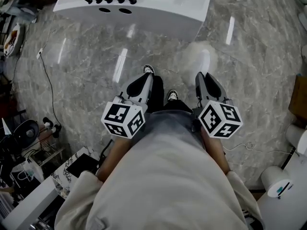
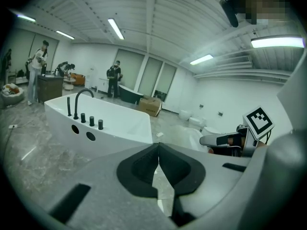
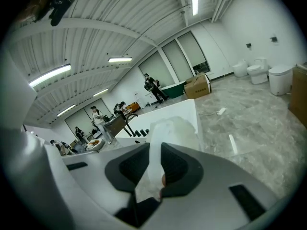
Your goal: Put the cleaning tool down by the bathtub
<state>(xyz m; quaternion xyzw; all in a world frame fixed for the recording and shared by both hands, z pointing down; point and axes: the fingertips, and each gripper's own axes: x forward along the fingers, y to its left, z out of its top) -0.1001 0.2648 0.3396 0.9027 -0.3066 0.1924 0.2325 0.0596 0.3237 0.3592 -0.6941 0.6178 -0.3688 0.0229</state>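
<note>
Gripping pale cleaning tool [image 3: 172,128] in right gripper [image 3: 154,150] jaws; bathtub [image 1: 144,8] ahead.

Both grippers are held out in front of the person, side by side, pointing forward and tipped down a bit. On the left gripper [image 1: 145,79] the jaws meet tip to tip with nothing in them. On the right gripper [image 1: 203,80] the jaws are partway apart, clamped on the pale cleaning tool [image 3: 170,131]. Both forearms [image 1: 117,150] are tucked in close.

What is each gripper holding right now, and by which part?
The right gripper clamps the whitish cleaning tool by its thin lower end; the left gripper holds nothing.
</note>
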